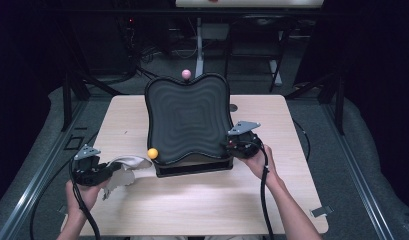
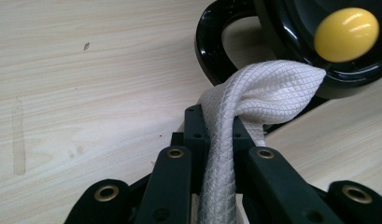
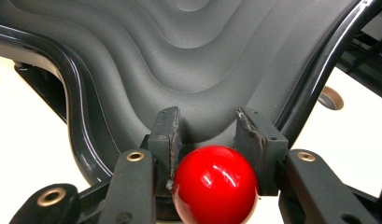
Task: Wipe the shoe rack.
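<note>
Counter (image 1: 202, 200) bearing a tilted black wavy tray (image 1: 189, 120) at centre. A white cloth (image 2: 254, 102) lies at the tray's seven o'clock corner, pinched in the left tongs (image 2: 215, 135) beside a yellow knob (image 2: 346, 33). The right tongs (image 3: 211, 140), at the four o'clock corner, have their jaws against a red knob (image 3: 215, 184). Risk: a glossy round knob may squirt free if squeezed off-centre, dropping the tray.

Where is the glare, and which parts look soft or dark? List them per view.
High view: dark surroundings, lit table, soft overall. Left gripper view: sharp white cloth, highlight on the yellow ball. Right gripper view: bright glints on the red ball, table washed out, wavy board evenly lit.
</note>
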A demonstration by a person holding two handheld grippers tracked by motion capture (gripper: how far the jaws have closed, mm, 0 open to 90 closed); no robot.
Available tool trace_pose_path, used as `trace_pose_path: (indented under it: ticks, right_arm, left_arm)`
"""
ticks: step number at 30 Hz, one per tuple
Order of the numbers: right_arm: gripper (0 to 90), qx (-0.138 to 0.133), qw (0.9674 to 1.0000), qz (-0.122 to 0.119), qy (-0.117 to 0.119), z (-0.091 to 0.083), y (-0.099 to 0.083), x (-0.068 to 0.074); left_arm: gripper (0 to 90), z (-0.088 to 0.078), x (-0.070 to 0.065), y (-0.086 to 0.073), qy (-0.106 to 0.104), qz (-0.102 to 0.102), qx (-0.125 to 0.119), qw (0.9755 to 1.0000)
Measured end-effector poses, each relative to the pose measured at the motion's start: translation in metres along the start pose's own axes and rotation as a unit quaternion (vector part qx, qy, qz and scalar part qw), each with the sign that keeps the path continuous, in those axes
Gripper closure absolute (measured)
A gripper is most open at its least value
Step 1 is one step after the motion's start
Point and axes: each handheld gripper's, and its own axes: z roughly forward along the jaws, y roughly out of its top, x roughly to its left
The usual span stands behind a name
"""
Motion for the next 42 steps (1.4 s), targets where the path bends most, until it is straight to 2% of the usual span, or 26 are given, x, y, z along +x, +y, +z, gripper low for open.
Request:
trace_pose_path:
  ticks: [4,8,12,16,18,20,22,25,29,33,34,35,36,37,40,41,42]
  right_arm:
    - [60.0,-0.007,0.9998,-0.009,0.018,0.0,-0.002,-0.008]
    - [59.5,-0.018,0.9995,0.005,0.023,0.001,-0.004,-0.013]
    - [53.9,-0.009,0.9997,0.02,0.01,0.0,-0.001,-0.006]
    - [60.0,-0.002,0.9998,0.019,-0.003,-0.001,-0.001,-0.004]
    - [60.2,-0.009,0.9998,0.019,-0.004,0.0,-0.001,-0.005]
    - [60.3,-0.003,0.9999,0.015,-0.008,0.0,-0.001,-0.007]
    - [60.3,-0.005,0.9997,0.022,-0.01,0.0,0.0,-0.008]
    - [55.6,-0.002,0.9993,0.029,-0.025,0.001,0.002,-0.007]
    - [62.0,-0.007,0.9986,0.031,-0.043,0.003,0.002,-0.006]
    - [62.3,-0.005,0.9978,0.039,-0.052,0.004,0.002,-0.007]
    - [59.3,-0.011,0.9977,0.042,-0.053,0.005,0.002,-0.007]
    - [56.7,-0.004,0.9977,0.043,-0.052,0.005,0.003,-0.006]
    - [56.1,-0.011,0.9979,0.042,-0.047,0.006,0.002,-0.006]
    - [56.1,-0.006,0.9978,0.041,-0.051,0.005,0.003,-0.005]
    - [62.0,-0.015,0.9973,0.044,-0.058,0.005,0.001,-0.006]
    - [63.2,-0.01,0.9974,0.044,-0.056,0.003,0.001,-0.008]
    - [63.1,-0.015,0.9972,0.05,-0.053,0.004,0.0,-0.008]
  left_arm:
    - [83.2,0.001,0.001,0.001,0.001,-0.002,0.0,1.0]
    - [83.2,0.002,0.001,0.002,0.003,-0.004,-0.002,1.0]
    - [83.3,0.002,0.002,0.002,0.003,-0.004,-0.002,1.0]
    - [83.2,0.003,0.002,0.002,0.002,-0.004,-0.001,1.0]
    - [83.2,0.003,0.003,0.003,0.003,-0.004,0.0,1.0]
    - [83.2,0.004,0.002,0.004,0.004,-0.005,-0.002,1.0]
    - [83.2,0.004,0.002,0.005,0.004,-0.006,-0.003,1.0]
    - [83.2,0.005,0.003,0.007,0.005,-0.008,-0.003,0.9999]
    - [83.2,0.005,0.007,0.013,0.009,-0.013,-0.009,0.9998]
    - [83.3,0.006,0.01,0.017,0.013,-0.014,-0.007,0.9998]
    - [83.2,0.006,0.011,0.018,0.012,-0.015,-0.006,0.9998]
    - [83.2,0.007,0.011,0.018,0.013,-0.014,-0.004,0.9998]
    - [83.2,0.007,0.012,0.019,0.014,-0.013,-0.004,0.9998]
    - [83.2,0.008,0.012,0.02,0.015,-0.014,-0.003,0.9998]
    - [83.3,0.009,0.017,0.024,0.019,-0.015,-0.004,0.9997]
    - [83.3,0.009,0.018,0.025,0.019,-0.017,-0.003,0.9997]
    - [83.2,0.01,0.02,0.026,0.021,-0.017,-0.004,0.9996]
